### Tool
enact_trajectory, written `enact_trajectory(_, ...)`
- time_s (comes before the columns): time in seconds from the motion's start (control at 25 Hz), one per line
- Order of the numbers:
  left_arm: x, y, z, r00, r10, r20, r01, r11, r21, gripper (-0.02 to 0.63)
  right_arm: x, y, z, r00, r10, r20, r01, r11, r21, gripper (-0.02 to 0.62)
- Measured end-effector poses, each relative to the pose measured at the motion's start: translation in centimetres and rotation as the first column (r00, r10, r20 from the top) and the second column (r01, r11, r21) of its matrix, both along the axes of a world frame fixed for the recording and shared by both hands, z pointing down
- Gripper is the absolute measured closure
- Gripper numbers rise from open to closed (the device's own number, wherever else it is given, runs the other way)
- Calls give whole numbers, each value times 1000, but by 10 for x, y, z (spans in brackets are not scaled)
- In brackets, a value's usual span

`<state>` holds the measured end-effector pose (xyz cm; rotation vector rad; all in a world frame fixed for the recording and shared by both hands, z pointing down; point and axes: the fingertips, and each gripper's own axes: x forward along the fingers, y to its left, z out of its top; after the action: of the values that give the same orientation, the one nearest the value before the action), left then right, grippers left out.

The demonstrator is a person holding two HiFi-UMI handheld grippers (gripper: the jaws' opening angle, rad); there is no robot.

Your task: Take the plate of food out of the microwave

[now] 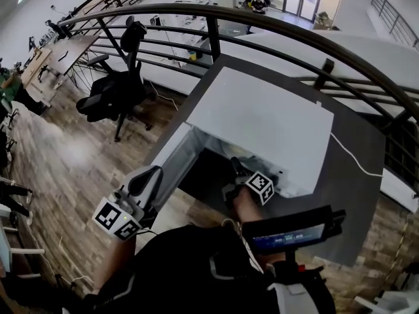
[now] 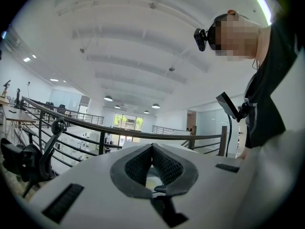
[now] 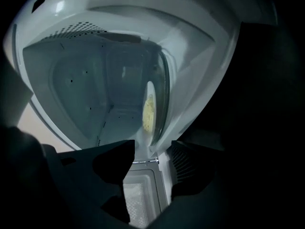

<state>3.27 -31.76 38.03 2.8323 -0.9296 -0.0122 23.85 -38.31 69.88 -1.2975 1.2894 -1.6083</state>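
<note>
Beside a mezzanine railing (image 1: 262, 17), a dark bench (image 1: 347, 195) carries the microwave (image 1: 262, 120); only the right gripper view shows the plate (image 3: 151, 87) inside. Jaws of the right gripper (image 3: 151, 147) stand apart, those of the left gripper (image 2: 152, 149) are closed.

I am counting one microwave (image 1: 262, 126) sitting on one dark tabletop (image 1: 347, 195), and one plate of food (image 3: 149, 109) lying inside it. I am working two claws, the left claw (image 2: 152, 149) and the right claw (image 3: 152, 159). I am also seeing one black office chair (image 1: 114, 90) and one curved railing (image 1: 216, 12); the farther desks are blurring beyond counting.
</note>
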Motion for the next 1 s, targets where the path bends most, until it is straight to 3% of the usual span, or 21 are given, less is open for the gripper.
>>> enact_trajectory(0.48, -9, 8, 1, 999, -34, 18, 34, 999, -3, 601, 0, -11, 16, 992, 70, 101, -63, 996, -69, 376)
enact_trajectory(0.76, -14, 12, 5, 998, -56, 15, 56, 998, -12, 601, 2, -14, 24, 989, 111, 100, -102, 990, -96, 376)
enact_trajectory(1.0, -18, 17, 6, 997, -74, 23, 74, 997, -26, 601, 7, -15, 26, 971, 190, 145, -169, 975, -144, 376)
